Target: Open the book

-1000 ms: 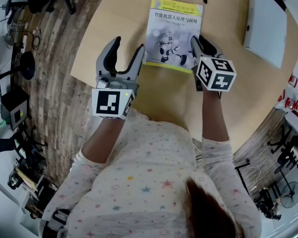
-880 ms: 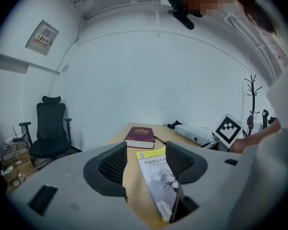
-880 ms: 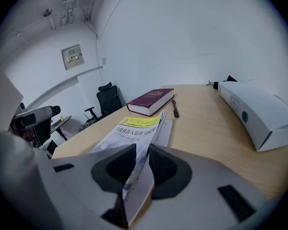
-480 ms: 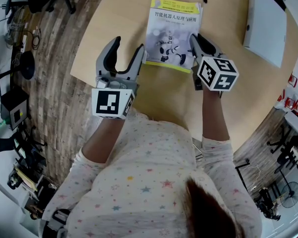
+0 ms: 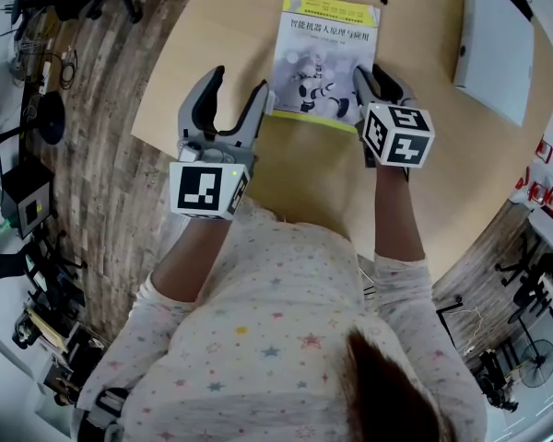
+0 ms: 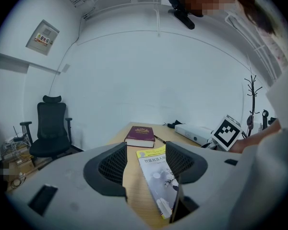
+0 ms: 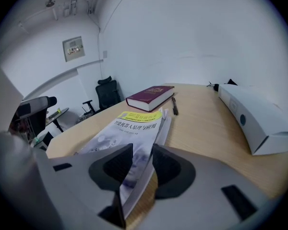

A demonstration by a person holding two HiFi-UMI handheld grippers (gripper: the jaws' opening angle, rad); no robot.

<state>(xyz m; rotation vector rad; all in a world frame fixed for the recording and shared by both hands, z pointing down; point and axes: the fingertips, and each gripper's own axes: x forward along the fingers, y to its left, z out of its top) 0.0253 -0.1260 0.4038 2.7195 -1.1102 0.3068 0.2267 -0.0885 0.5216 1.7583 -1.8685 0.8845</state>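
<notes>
From the head view, the book [image 5: 324, 53] lies flat and shut on the round table [image 5: 304, 182], front cover up, just past both grippers. The left gripper [image 5: 240, 88] sits by the book's near left corner with its jaws wide apart. The right gripper [image 5: 373, 77] is at the book's right edge, the side where the pages open.

In the left gripper view, the two jaws stand wide with nothing pinched. The book's left edge shows in the gap, close to the right jaw. I think this gripper is there to hold the book down by its spine. A red book [image 6: 140, 135] lies farther back.

In the right gripper view, the jaws are nearly together, and the front cover's edge runs between them. It looks pinched there, maybe with a few pages too; that part is hard to tell. The cover's edge sits a bit raised off the pages below, ready to swing over. A pen [image 7: 174, 105] and a white box [image 7: 252, 116] lie well apart from it.
</notes>
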